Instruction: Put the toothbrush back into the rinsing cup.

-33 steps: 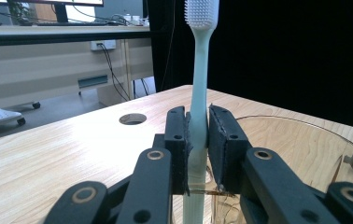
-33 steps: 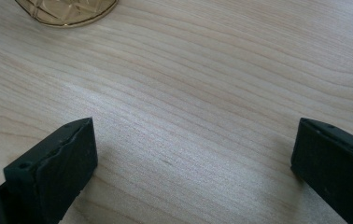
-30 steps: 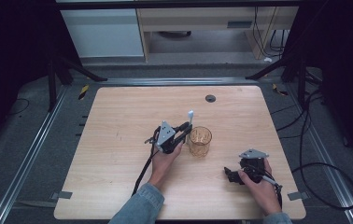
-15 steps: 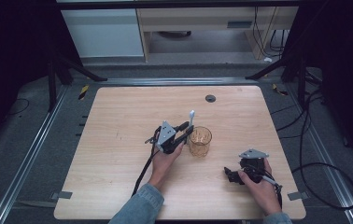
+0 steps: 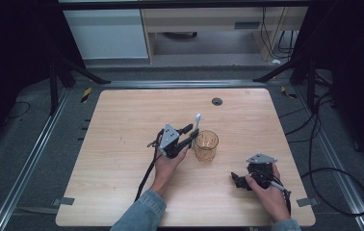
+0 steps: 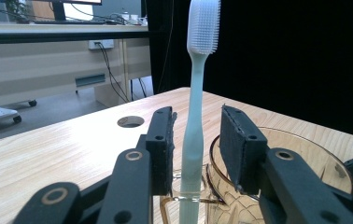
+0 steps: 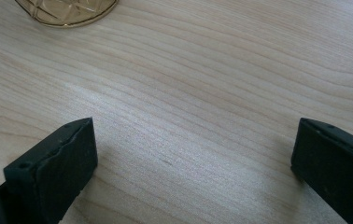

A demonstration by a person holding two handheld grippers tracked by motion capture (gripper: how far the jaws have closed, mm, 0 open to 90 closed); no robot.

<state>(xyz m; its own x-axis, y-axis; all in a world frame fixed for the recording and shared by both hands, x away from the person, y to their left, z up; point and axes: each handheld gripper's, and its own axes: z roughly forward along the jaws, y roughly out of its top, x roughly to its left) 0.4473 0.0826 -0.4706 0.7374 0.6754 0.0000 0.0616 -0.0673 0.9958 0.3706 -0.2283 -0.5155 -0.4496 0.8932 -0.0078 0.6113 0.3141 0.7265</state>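
A pale toothbrush stands upright with its lower end in an amber glass cup, bristle head up. My left gripper has its jaws on either side of the handle. They have just been opening: the left pad is close beside the handle and the right pad stands apart from it. In the high view the left gripper sits just left of the cup, with the toothbrush sticking up. My right gripper rests open near the table's front right, over bare wood.
The wooden table has a round cable hole near its far edge. The cup's rim shows at the top left of the right gripper view. Cables trail from both grippers. A dark floor and desks lie beyond the table.
Both hands have stayed where they were. The left jaws look slightly wider apart around the toothbrush, which still stands in the cup.
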